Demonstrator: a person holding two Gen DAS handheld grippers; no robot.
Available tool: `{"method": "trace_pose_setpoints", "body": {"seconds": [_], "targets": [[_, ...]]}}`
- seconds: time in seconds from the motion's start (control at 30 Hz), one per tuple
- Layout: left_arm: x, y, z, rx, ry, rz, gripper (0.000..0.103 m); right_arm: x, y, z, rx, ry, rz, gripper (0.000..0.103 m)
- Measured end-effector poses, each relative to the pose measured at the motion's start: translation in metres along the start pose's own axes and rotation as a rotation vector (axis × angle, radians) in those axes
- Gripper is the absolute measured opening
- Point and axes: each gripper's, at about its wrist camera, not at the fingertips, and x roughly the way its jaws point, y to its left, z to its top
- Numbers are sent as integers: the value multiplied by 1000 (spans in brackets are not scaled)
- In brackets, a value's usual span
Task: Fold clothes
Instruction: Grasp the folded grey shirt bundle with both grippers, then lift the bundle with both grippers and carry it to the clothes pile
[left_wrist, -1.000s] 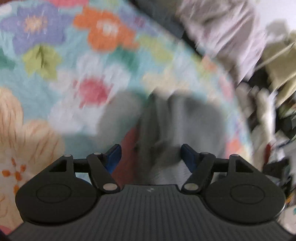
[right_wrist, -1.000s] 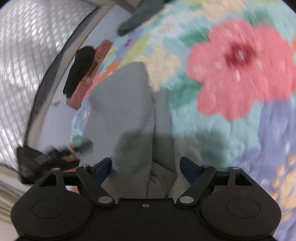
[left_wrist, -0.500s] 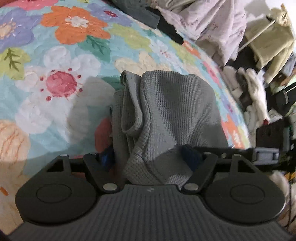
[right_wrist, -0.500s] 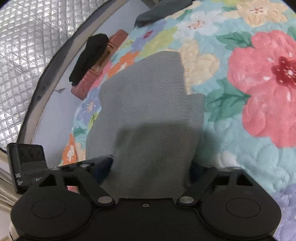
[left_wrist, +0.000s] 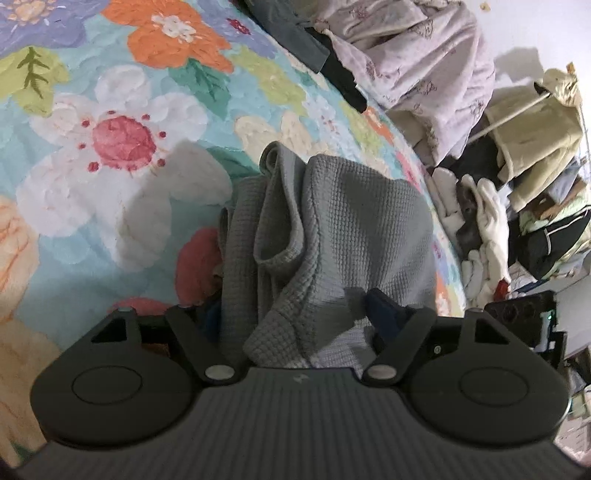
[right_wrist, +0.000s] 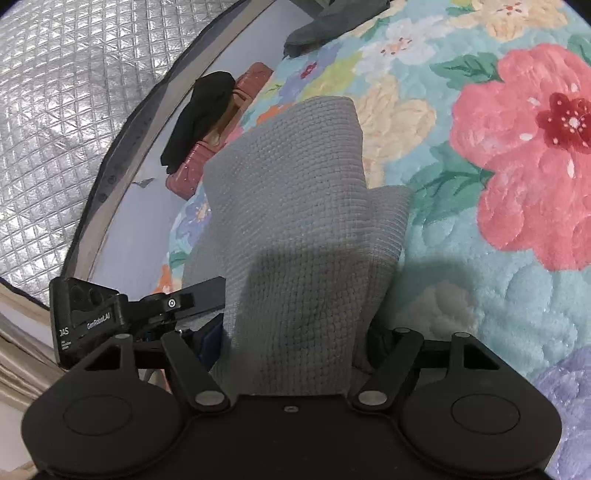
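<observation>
A grey waffle-knit garment (left_wrist: 343, 229) lies bunched on the floral quilt (left_wrist: 110, 147); it also shows in the right wrist view (right_wrist: 295, 236). My left gripper (left_wrist: 295, 314) has its blue-padded fingers spread wide, with the cloth's near edge lying between them and draped over the body. My right gripper (right_wrist: 295, 336) stands the same way, fingers wide apart, with cloth filling the gap. Most of both fingertips is hidden by cloth. The other gripper's body shows at the left of the right wrist view (right_wrist: 122, 314).
A lilac blanket (left_wrist: 417, 55), dark clothes (left_wrist: 317, 51) and a heap of garments (left_wrist: 517, 177) lie beyond the quilt's right edge. In the right wrist view a black garment (right_wrist: 201, 110) lies on a red-brown box (right_wrist: 218, 140) beside a silver quilted wall (right_wrist: 74, 92).
Both grippers have moved in onto the grey garment, and its near edge now lies between the fingers of each. The blur has gone and the views have settled.
</observation>
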Motion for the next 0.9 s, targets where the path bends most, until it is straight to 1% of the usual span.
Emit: {"method": "trace_pose_setpoints", "body": {"seconds": [0.07,0.13,0.23,0.33,0.37,0.43,0.53,0.63,0.77,0.9], "targets": [[1,-3,-2,-6,-6,-7,76,-9,-2,-5,19,-7,33,73],[2,-7,-5,-12,-12,-13,76,-21,-8,-15,61,-21,84,71],[5,-19,-10,-6,-8,-26,76,-37,-17,-27,110,-35,114,69],[12,-39,-20,9,3,-36,76,-57,-24,-39,122,-63,125,67],[15,-44,-24,5,7,-33,76,-66,-27,-44,134,-77,135,64],[22,-55,-32,-21,21,-27,76,-82,-33,-52,151,-103,145,63],[33,-66,-44,-64,45,-54,76,-108,-41,-64,170,-137,140,63],[47,-83,-54,-69,74,-69,76,-134,-51,-72,197,-170,140,63],[61,-119,-61,-6,85,-67,75,-165,-60,-79,204,-233,149,63],[70,-156,-59,58,102,-57,76,-195,-67,-82,214,-298,181,63]]}}
